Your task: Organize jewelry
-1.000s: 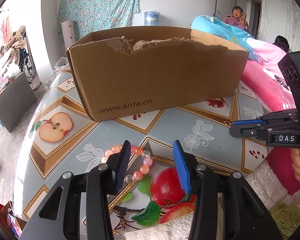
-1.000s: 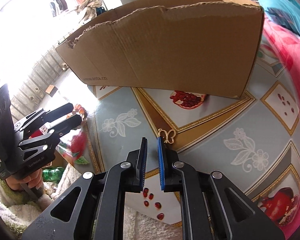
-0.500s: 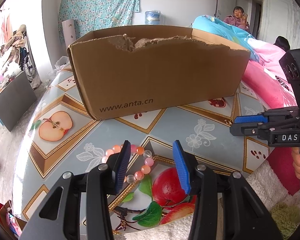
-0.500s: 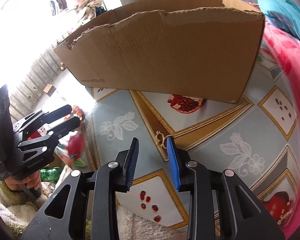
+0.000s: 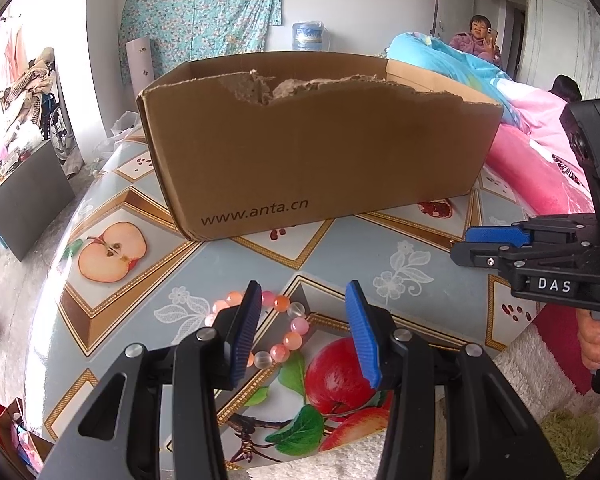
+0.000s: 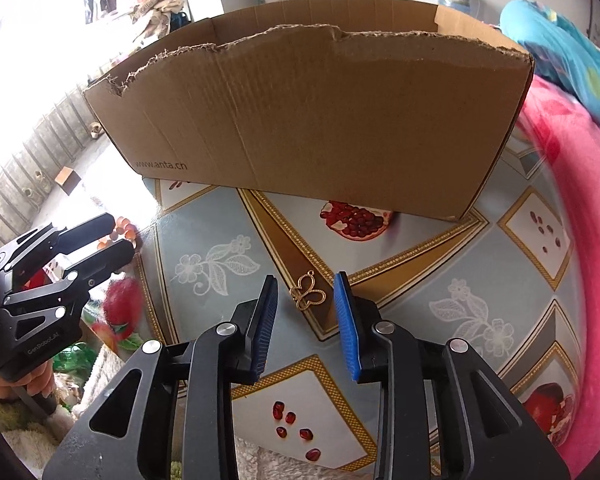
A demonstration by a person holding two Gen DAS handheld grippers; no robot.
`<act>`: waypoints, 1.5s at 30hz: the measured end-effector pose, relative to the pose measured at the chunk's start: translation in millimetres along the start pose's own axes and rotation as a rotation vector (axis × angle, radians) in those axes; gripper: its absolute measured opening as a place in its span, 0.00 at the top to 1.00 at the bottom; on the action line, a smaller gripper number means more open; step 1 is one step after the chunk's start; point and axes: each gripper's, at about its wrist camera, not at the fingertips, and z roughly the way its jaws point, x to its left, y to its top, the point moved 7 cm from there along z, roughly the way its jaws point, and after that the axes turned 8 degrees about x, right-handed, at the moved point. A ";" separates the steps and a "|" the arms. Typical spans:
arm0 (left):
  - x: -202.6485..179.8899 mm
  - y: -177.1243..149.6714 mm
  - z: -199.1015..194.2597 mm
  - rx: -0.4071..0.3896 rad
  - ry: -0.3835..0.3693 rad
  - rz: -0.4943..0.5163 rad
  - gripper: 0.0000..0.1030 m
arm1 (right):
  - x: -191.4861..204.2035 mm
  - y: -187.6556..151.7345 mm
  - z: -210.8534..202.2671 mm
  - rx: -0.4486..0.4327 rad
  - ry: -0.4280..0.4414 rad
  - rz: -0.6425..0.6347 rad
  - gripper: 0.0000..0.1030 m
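Observation:
A pink, orange and clear bead bracelet (image 5: 284,326) lies on the fruit-patterned tablecloth (image 5: 340,264). My left gripper (image 5: 302,330) is open above it, its left finger over part of the ring. A small gold butterfly pendant (image 6: 309,293) lies on the cloth just ahead of my right gripper (image 6: 306,322), which is open with the pendant between its fingertips. The open cardboard box (image 5: 320,148) with a torn rim stands behind both, and it also shows in the right wrist view (image 6: 320,120). The right gripper shows at the right edge of the left wrist view (image 5: 496,246).
A pink and blue quilt (image 6: 572,184) is heaped right of the table. A fluffy white mat (image 5: 548,368) lies at the near edge. A person (image 5: 478,36) sits at the back of the room. The bracelet's edge shows by the left gripper (image 6: 96,240) in the right wrist view.
My right gripper has opened from nearly shut and moved forward, so the butterfly pendant now sits between its fingertips. My left gripper stays open over the bracelet, barely moved.

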 end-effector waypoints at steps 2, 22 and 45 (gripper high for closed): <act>0.1 0.0 -0.1 0.002 0.000 0.000 0.59 | 6.8 0.7 4.4 -0.004 -0.054 -0.018 0.74; 0.4 0.4 -9.8 -0.011 0.017 -0.001 0.59 | 1.0 6.2 15.5 0.028 0.093 0.065 0.91; 1.2 -7.1 -13.6 -0.014 0.020 0.019 0.59 | -2.6 18.2 -2.8 0.060 0.055 -0.041 0.91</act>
